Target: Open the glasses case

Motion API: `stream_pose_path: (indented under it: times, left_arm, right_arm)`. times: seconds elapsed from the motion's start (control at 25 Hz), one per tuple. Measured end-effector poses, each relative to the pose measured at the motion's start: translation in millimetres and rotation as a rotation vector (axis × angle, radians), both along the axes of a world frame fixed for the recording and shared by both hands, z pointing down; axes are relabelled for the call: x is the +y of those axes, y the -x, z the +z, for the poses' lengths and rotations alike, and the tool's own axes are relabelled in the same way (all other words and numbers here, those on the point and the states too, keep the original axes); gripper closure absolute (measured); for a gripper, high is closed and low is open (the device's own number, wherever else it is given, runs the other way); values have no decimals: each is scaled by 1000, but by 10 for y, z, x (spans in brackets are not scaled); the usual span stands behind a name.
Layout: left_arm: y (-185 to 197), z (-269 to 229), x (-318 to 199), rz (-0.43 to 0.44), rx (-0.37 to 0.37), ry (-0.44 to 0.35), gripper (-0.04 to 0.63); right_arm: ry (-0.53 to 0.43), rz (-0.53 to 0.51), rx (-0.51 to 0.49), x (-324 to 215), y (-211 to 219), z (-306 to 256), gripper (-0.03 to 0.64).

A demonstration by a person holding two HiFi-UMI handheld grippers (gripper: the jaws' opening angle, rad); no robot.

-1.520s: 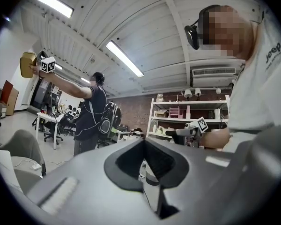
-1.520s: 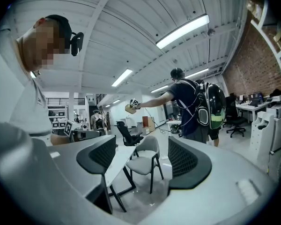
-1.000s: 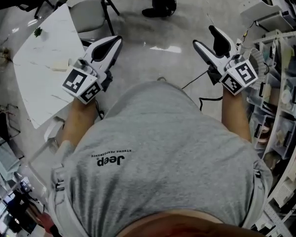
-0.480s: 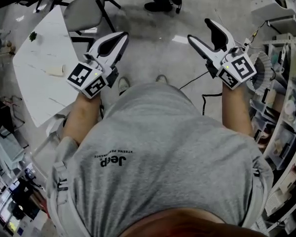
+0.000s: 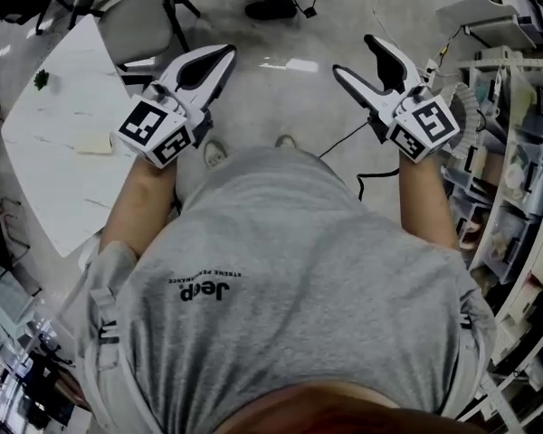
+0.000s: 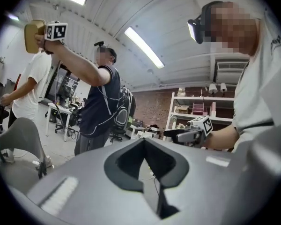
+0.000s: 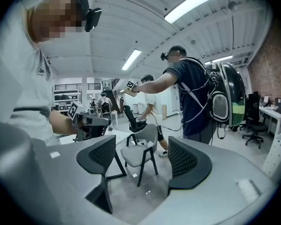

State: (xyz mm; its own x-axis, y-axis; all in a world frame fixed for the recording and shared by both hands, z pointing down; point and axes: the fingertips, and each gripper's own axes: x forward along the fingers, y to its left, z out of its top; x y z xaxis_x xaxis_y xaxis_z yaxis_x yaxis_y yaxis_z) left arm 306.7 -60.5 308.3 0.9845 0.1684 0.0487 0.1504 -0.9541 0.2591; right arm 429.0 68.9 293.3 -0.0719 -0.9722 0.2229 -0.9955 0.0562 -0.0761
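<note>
I am holding both tools up in front of my chest, over bare floor, and the task has not started. My left hand-held gripper (image 5: 226, 54) is raised with its jaws pressed together; its own view is showing nothing between them. My right hand-held gripper (image 5: 353, 54) is raised level with it and well apart from it. Its jaws are spread wide and empty, and its view is showing only a grey chair (image 7: 139, 154) far off between them.

I am not finding the glasses case for certain. A white worktop (image 5: 50, 179) is standing off to my left, well away from both tools. A small pale flat object (image 5: 95, 143) is lying on it near the edge closest to my left arm. That may be the case, but it is too small to tell. A little green item (image 5: 41, 80) is sitting toward the far edge.

Storage shelving (image 5: 516, 152) is lining my right side. Other people are working in the room beyond.

I am judging that everything remains to be done: turning to the worktop, reaching the case, steadying it and lifting its lid.
</note>
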Motion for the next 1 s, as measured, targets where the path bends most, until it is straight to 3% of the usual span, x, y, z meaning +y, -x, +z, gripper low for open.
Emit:
stream_pose_path:
  times: [0.2,0.44,0.72,1.0]
  left_arm:
    - [498,19,-418,-97,0,-16,546]
    - [1512,198,-1038,-339,-16,0,546]
    - [2885,558,-1538,-648,-55,24,546]
    - [3937,881,-1743,-833,-93,69,546]
  right_arm:
    - [21,-133,23,-622,443,41,288]
    - [38,-391,48,-1638,1301,223,288]
    - [69,-704,74,-2658,2601,665,288]
    - [123,-899,134,-3168,3858,1217,288]
